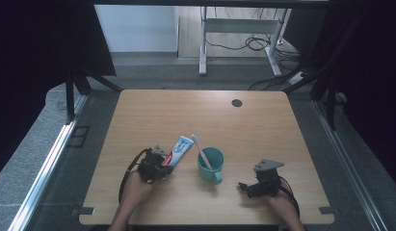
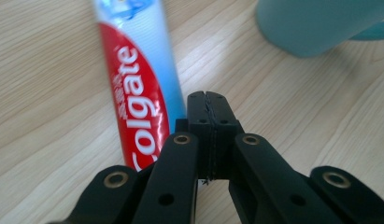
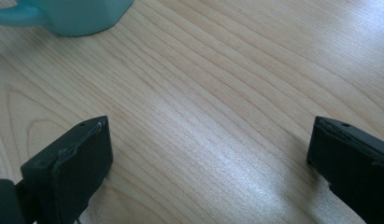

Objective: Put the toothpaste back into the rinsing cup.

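A red, white and blue Colgate toothpaste tube (image 1: 178, 150) lies flat on the wooden table (image 1: 263, 130), left of a teal cup (image 1: 210, 164). A white toothbrush (image 1: 200, 150) stands slanted in that cup. My left gripper (image 1: 165, 163) sits at the tube's near end. In the left gripper view its jaws (image 2: 206, 95) are shut pad to pad, with the tube (image 2: 138, 88) lying along their left side and its tail running under the fingers. My right gripper (image 1: 251, 182) rests right of the cup, open wide (image 3: 208, 126) over bare wood, with the cup (image 3: 82, 14) at the upper left.
A dark round grommet (image 1: 236, 102) sits near the table's far edge. Beyond the table are a white desk frame (image 1: 203, 48) and loose cables (image 1: 263, 45) on the floor. Dark curtains hang on both sides.
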Demonstrator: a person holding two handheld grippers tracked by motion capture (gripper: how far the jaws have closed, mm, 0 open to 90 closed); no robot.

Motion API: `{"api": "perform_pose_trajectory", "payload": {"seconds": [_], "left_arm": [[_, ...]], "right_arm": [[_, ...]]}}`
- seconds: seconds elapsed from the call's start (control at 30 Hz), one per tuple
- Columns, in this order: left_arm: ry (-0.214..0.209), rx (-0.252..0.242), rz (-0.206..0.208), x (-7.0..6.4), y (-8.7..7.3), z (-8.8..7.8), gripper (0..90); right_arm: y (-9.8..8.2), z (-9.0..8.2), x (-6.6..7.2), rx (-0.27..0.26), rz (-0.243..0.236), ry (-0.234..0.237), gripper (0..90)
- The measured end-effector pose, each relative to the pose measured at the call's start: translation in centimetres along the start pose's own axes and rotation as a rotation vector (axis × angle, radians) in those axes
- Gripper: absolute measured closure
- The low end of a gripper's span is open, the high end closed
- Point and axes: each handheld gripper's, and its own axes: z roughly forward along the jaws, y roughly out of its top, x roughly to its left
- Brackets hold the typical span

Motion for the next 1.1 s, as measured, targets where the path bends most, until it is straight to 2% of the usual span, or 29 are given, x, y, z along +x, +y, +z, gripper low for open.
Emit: {"api": "perform_pose_trajectory", "payload": {"seconds": [0.23, 0.43, 0.5, 0.57, 0.73, 0.9, 1.1], "left_arm": [[0.019, 0.005, -0.020, 1.0, -0.6, -0.7, 89.7], [0.029, 0.010, -0.004, 0.7, -0.3, -0.8, 89.2], [0.036, 0.004, 0.005, 0.7, -0.1, -0.9, 86.5], [0.042, 0.004, 0.011, 0.6, 0.1, -1.0, 82.7], [0.064, 0.016, 0.065, 0.3, 0.6, -1.3, 69.4], [0.088, 0.010, 0.063, 0.5, 0.8, -1.6, 57.2], [0.130, 0.055, 0.070, 0.8, 0.9, -1.5, 37.9]], "right_arm": [[0.0, 0.0, 0.0, 0.000, 0.000, 0.000, 0.0], [0.0, 0.0, 0.0, 0.000, 0.000, 0.000, 0.0], [0.0, 0.0, 0.0, 0.000, 0.000, 0.000, 0.0], [0.0, 0.0, 0.0, 0.000, 0.000, 0.000, 0.0], [0.0, 0.0, 0.0, 0.000, 0.000, 0.000, 0.0], [0.0, 0.0, 0.0, 0.000, 0.000, 0.000, 0.0], [0.0, 0.0, 0.0, 0.000, 0.000, 0.000, 0.0]]}}
